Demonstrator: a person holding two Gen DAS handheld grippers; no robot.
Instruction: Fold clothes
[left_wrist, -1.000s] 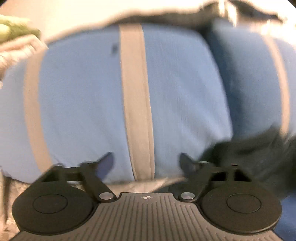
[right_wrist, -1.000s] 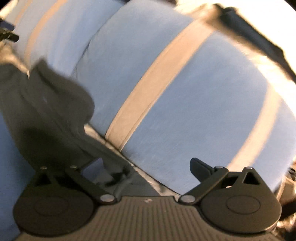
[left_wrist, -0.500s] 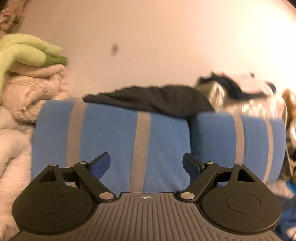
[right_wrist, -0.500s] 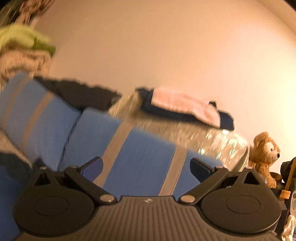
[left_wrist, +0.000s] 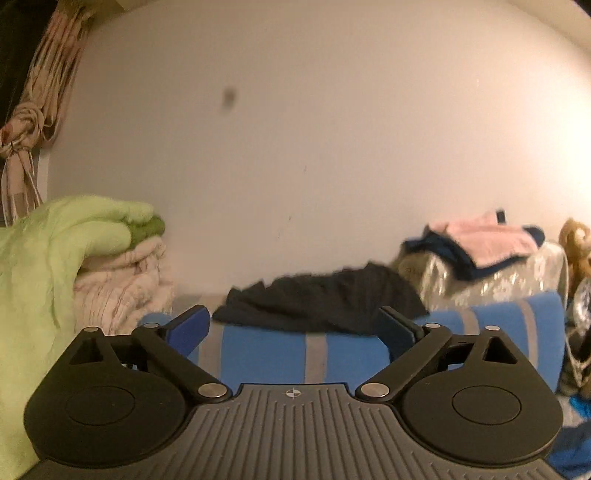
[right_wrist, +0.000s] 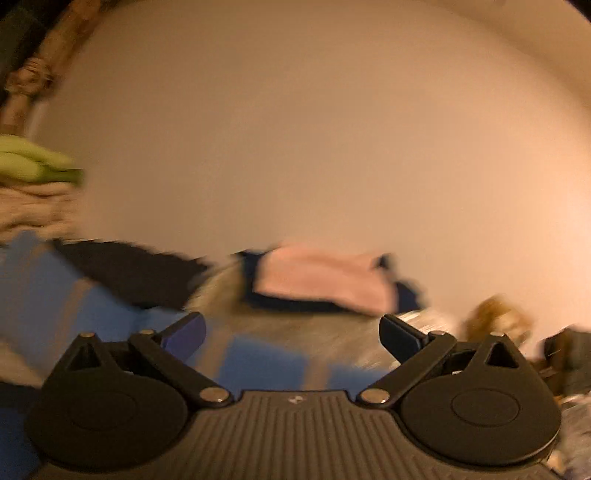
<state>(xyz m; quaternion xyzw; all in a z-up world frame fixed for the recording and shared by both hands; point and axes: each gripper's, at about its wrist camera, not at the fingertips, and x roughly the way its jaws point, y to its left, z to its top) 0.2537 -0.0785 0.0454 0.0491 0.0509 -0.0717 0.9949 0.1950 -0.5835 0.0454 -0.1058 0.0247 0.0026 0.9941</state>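
Both grippers raised and empty, dark garment ahead on the pillows

The left gripper (left_wrist: 293, 326) and right gripper (right_wrist: 291, 332) are held with fingers spread wide, nothing between them. The dark garment (left_wrist: 321, 299) is draped across the blue striped pillows (left_wrist: 266, 354), its long axis running left to right; it lies straight ahead of the left gripper and up-left of the right, so the left is judged nearer.
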